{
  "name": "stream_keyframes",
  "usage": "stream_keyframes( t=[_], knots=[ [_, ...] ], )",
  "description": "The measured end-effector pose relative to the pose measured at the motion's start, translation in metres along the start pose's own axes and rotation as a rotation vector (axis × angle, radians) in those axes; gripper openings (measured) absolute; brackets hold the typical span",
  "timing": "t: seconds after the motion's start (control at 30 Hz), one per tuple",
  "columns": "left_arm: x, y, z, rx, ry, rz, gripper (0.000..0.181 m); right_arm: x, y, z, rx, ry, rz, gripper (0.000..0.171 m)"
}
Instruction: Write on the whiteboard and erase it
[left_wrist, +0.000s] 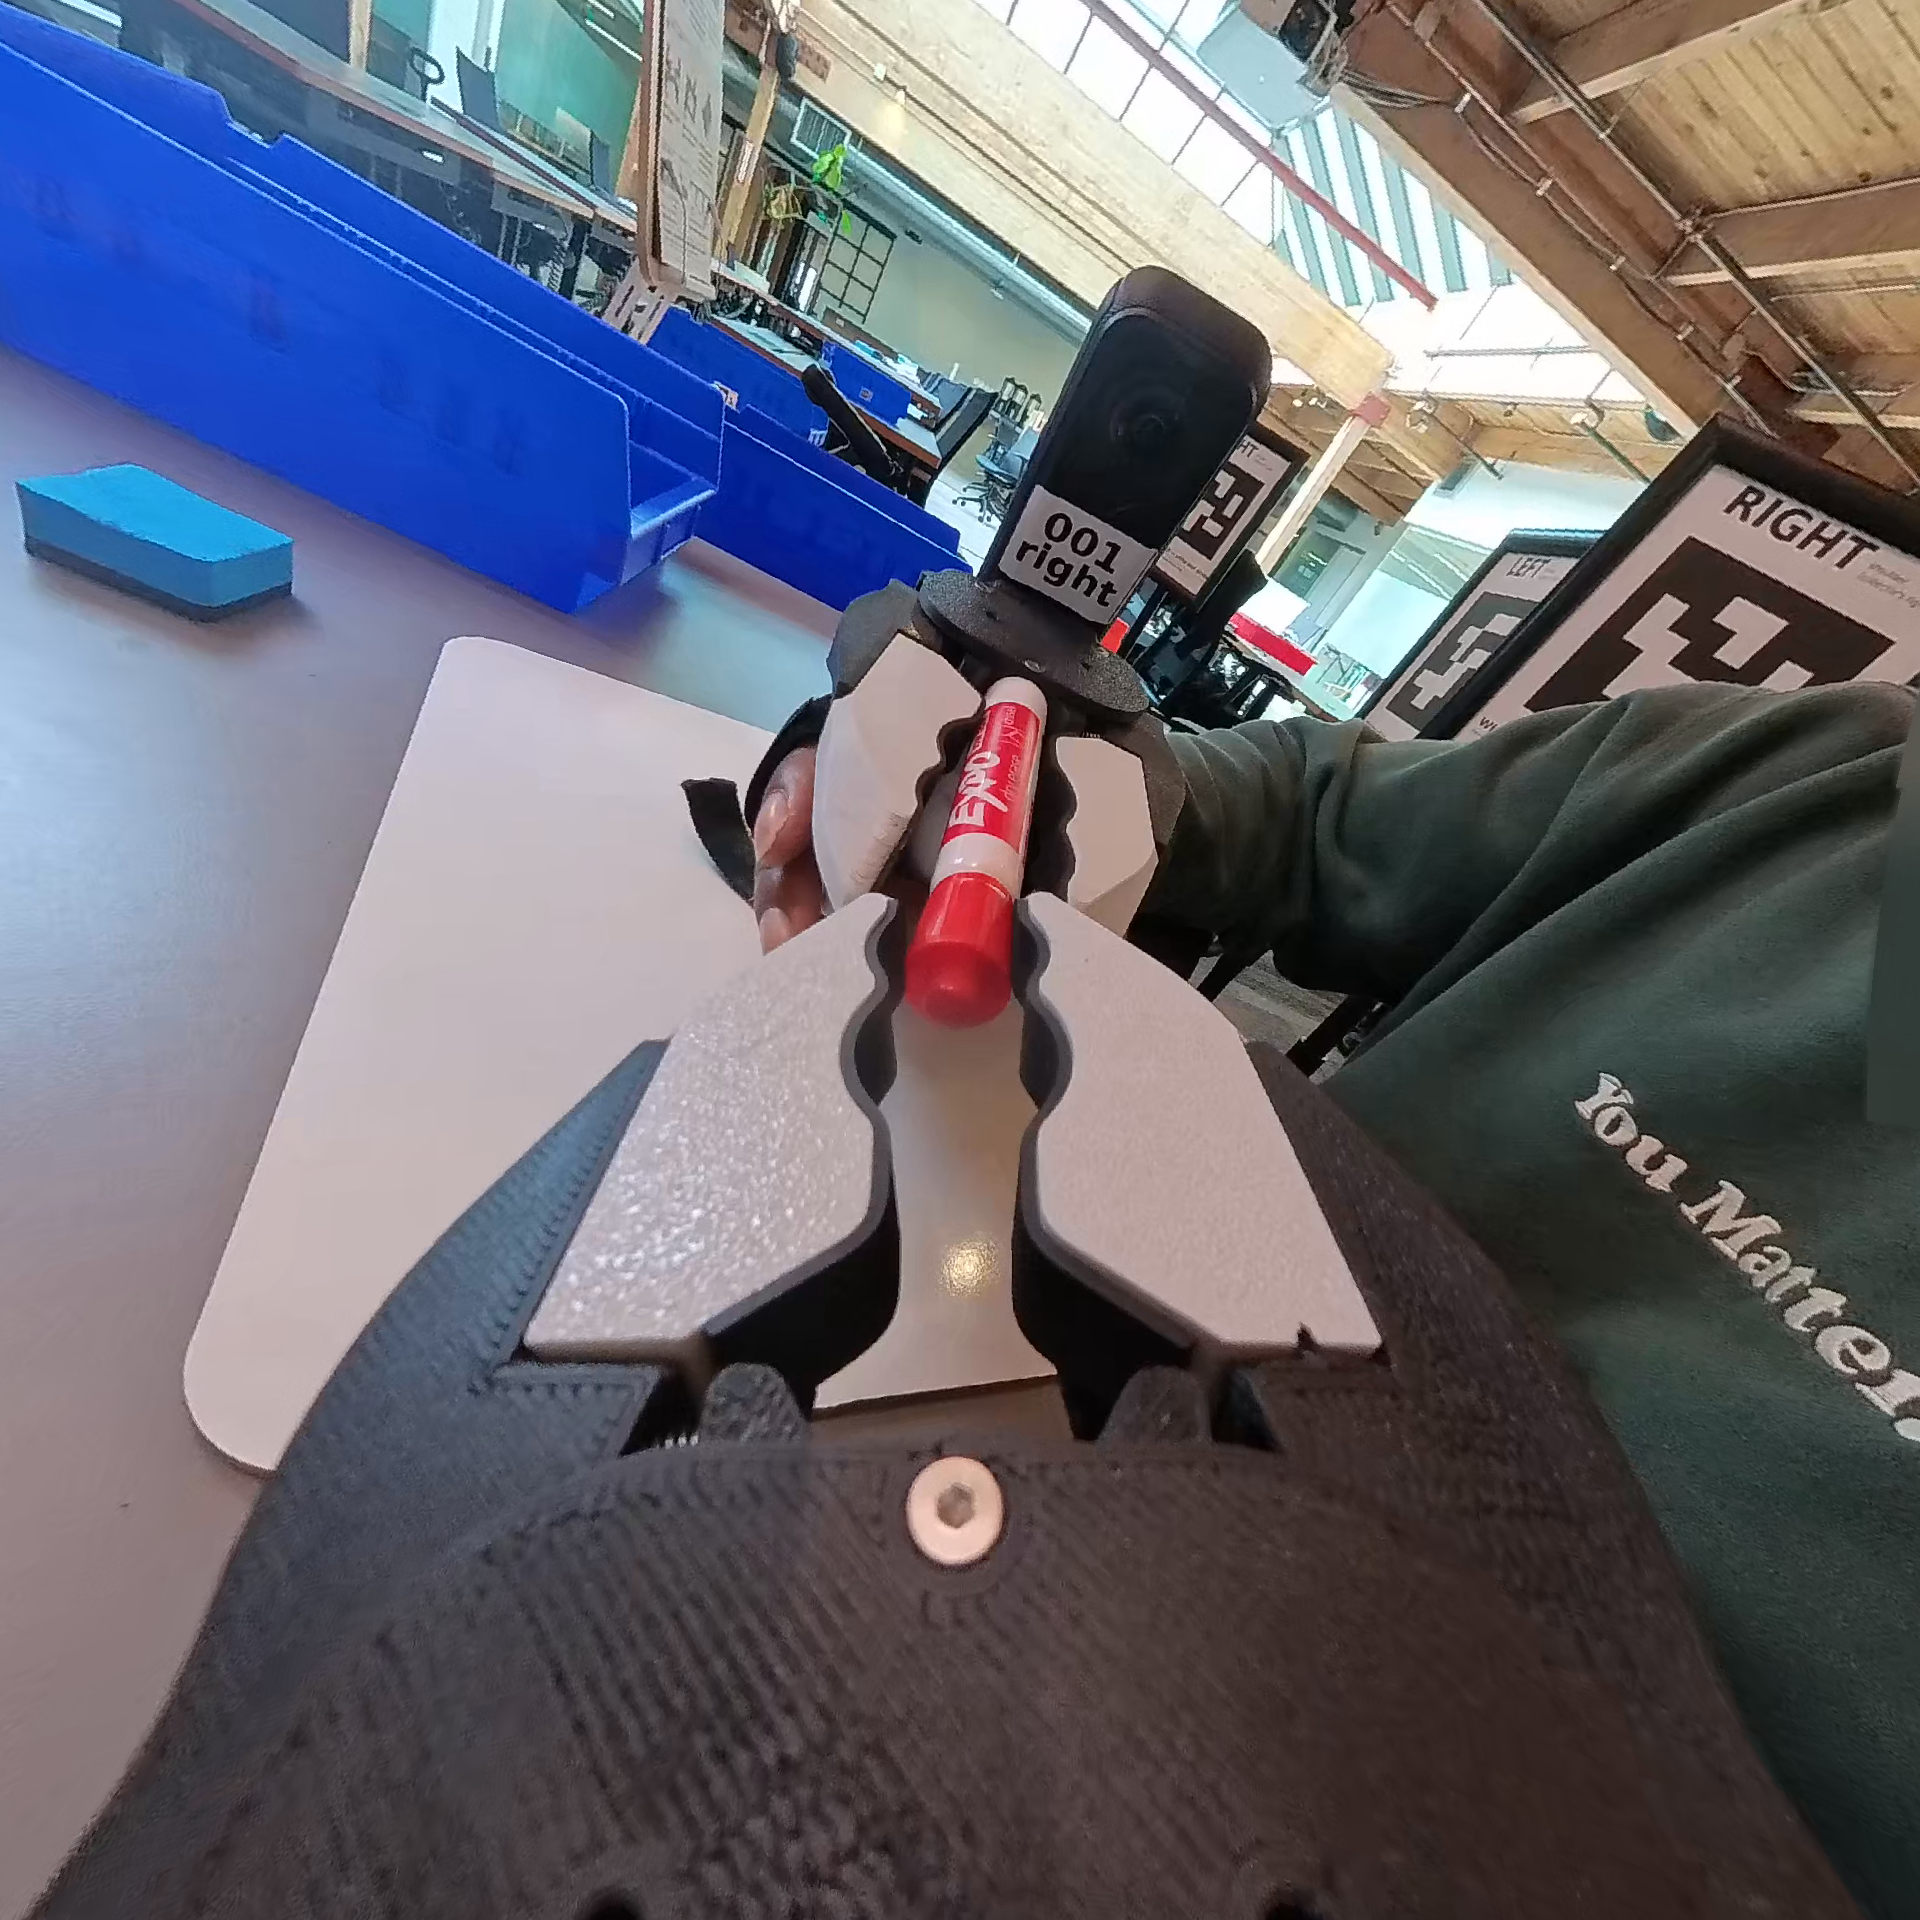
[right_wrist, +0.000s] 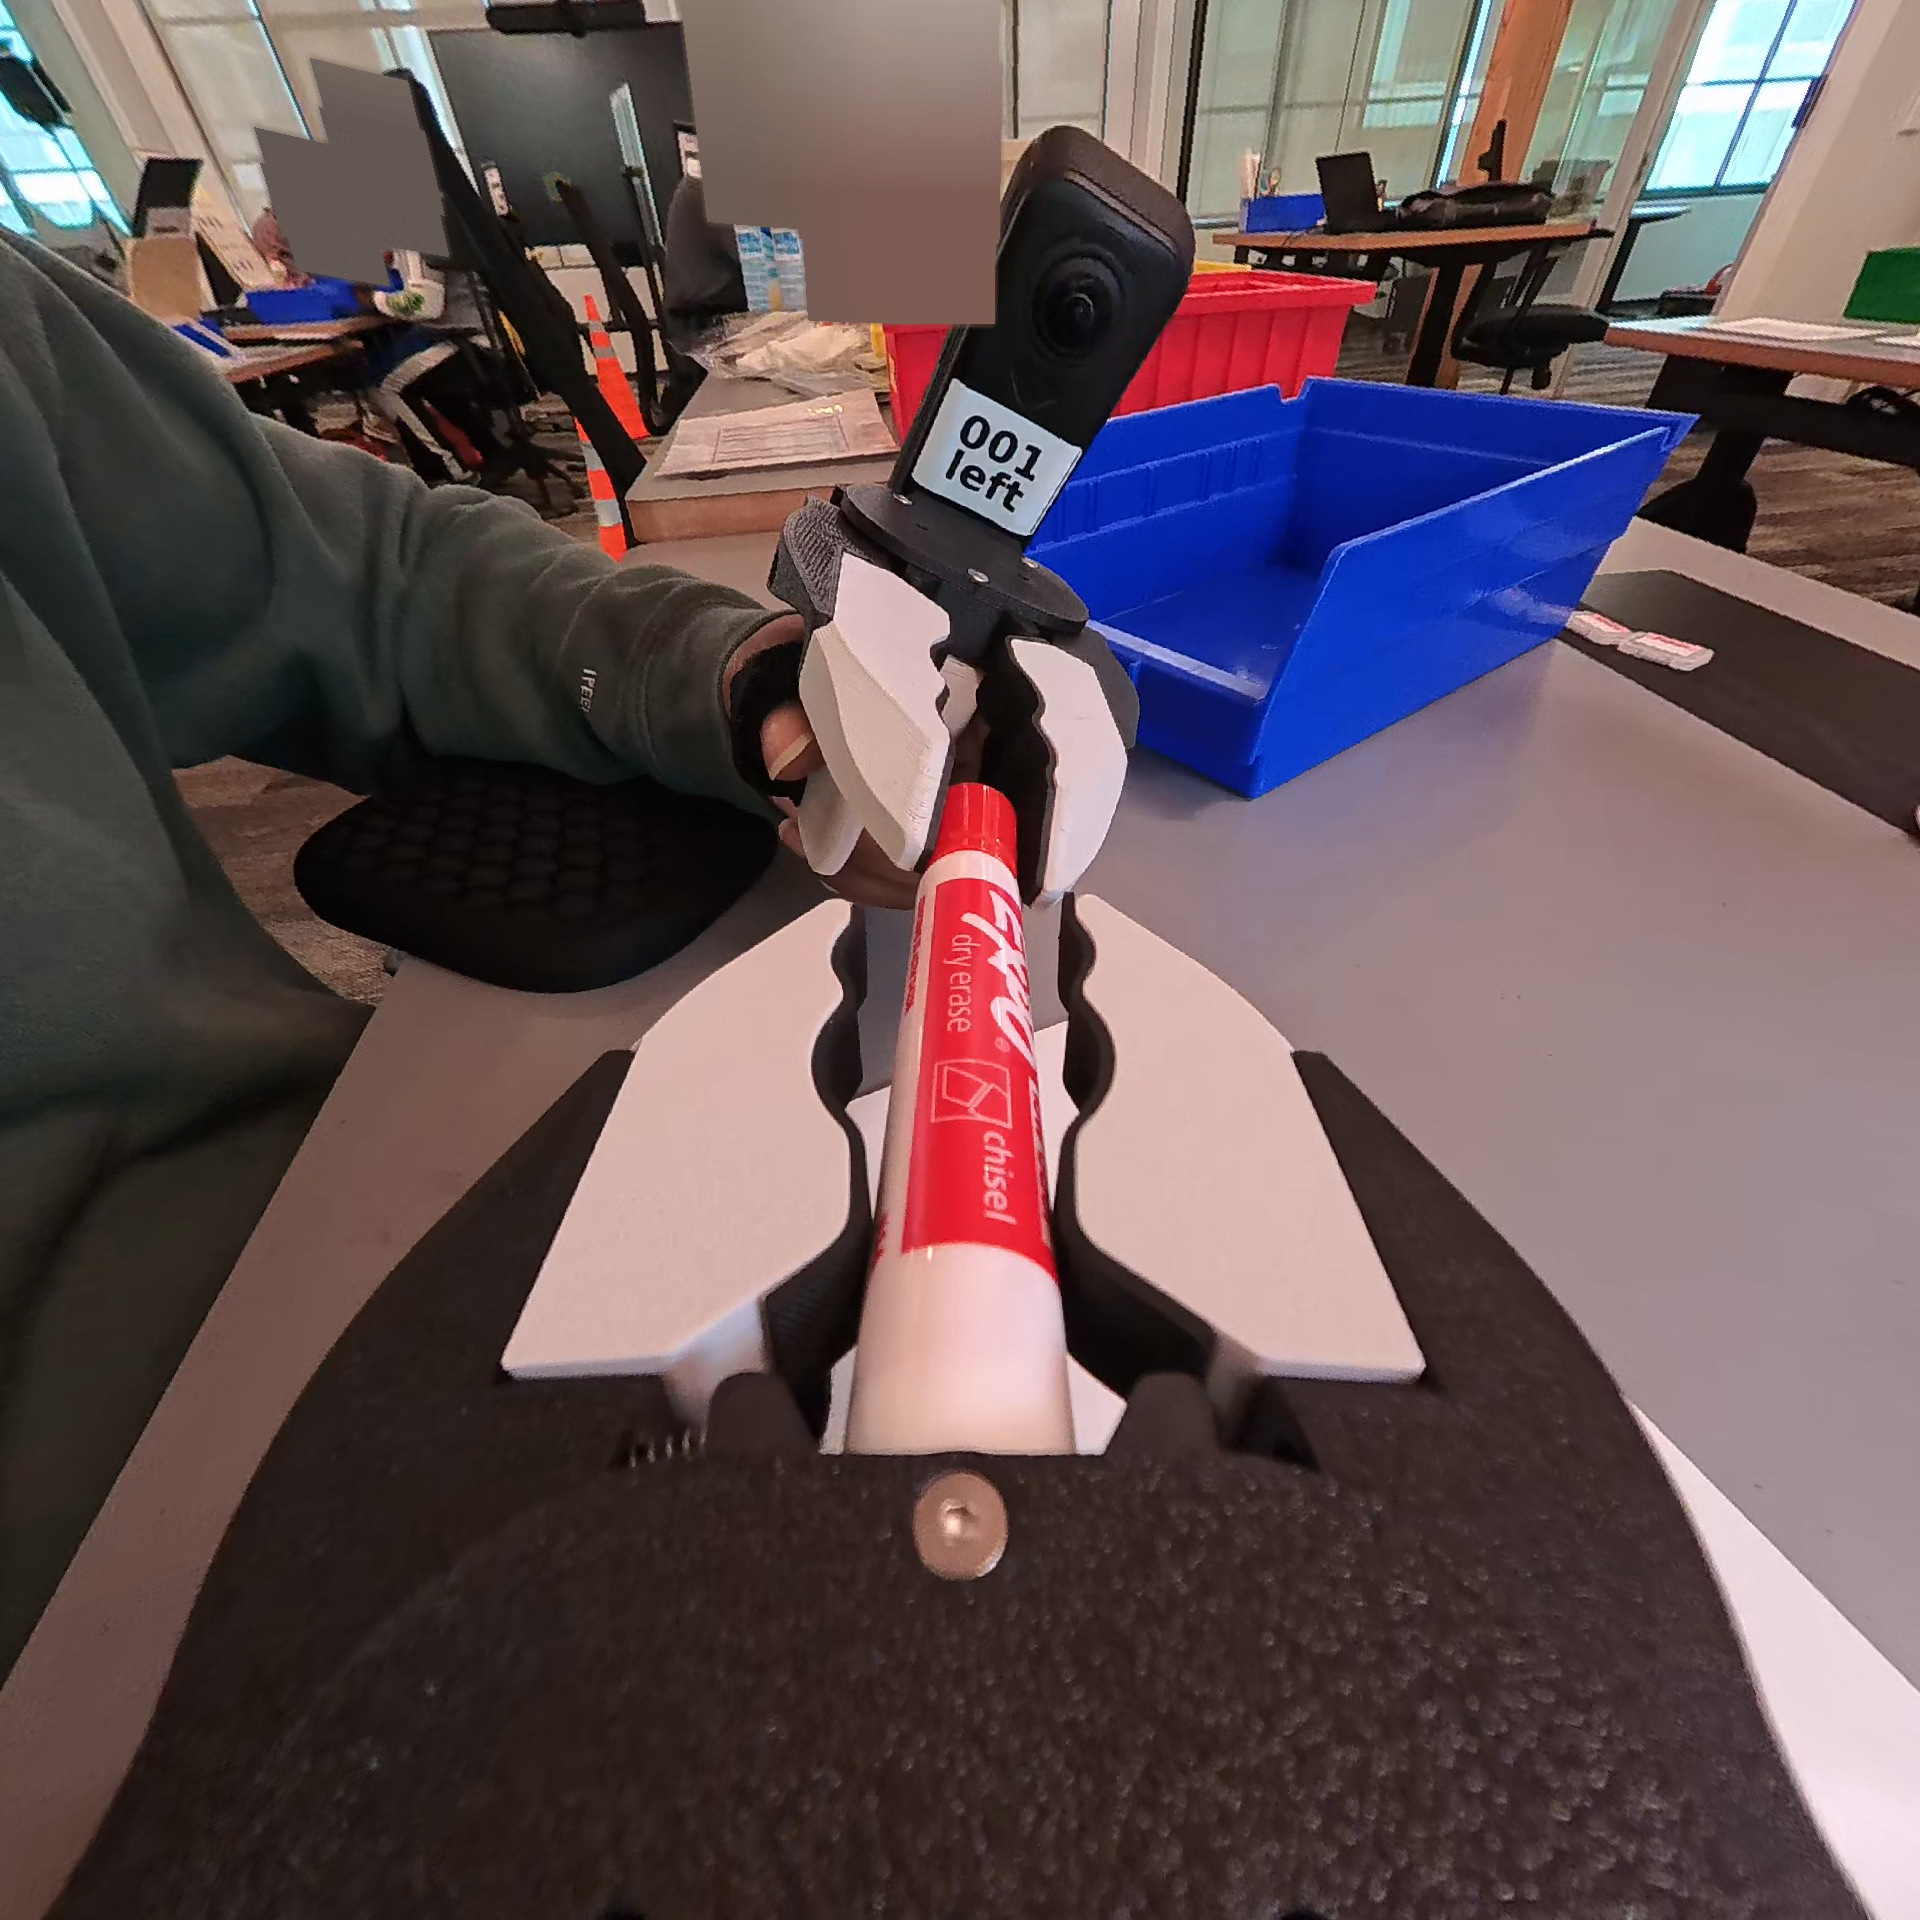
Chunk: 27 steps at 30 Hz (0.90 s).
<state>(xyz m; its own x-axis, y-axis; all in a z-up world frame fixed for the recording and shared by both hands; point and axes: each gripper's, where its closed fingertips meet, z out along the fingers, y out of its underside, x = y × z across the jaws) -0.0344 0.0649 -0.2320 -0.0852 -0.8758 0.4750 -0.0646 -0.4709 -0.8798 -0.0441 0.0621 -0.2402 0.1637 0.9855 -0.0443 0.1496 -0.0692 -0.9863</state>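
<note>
Red plastic fills the near view on both sides: the marker (right_wrist: 966, 1143) lies lengthwise in the right claw (right_wrist: 961, 935), which is clamped on its barrel, the white rear end back near the claw's base and the cap pointing forward. The cap (left_wrist: 956, 956) sits between the tips of the left claw (left_wrist: 958, 935), which faces the right one head-on. The left claw's dark pads stand very close on either side of the cap, but I cannot tell whether they are pressing on it or only closing round it.

Beneath both claws lies the whiteboard (left_wrist: 499, 935), flat on the grey counter (left_wrist: 156, 935); the part that shows bears no marks. Farther off on the counter, well apart from the board, rests the blue eraser (left_wrist: 156, 540), untouched. Beyond it stands a blue bin (left_wrist: 416, 416), and behind that an open workroom with desks and chairs.

The step in hand looks like uncapping the marker, so writing has not begun. The next move likely calls for a firm pinch on the cap, then a straight pull apart along the marker's length, the right claw keeping the barrel from sliding. A skewed pull could twist the marker in its grip. After that the cap needs setting down, and the tip must come down onto the board.
</note>
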Motion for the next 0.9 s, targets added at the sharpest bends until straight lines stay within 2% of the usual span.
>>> stream_keyframes(
  t=[0.77, 0.9],
  knots=[
    [-0.0020, 0.0010, -0.0005, -0.013, 0.007, -0.025, 0.020, 0.0025, -0.0009, 0.0000, 0.009, 0.002, 0.027, 0.035],
    [0.0008, -0.0055, -0.0039, 0.019, 0.040, -0.044, 0.020, 0.0030, -0.0068, 0.0015, 0.014, 0.002, 0.011, 0.045]
  ],
)
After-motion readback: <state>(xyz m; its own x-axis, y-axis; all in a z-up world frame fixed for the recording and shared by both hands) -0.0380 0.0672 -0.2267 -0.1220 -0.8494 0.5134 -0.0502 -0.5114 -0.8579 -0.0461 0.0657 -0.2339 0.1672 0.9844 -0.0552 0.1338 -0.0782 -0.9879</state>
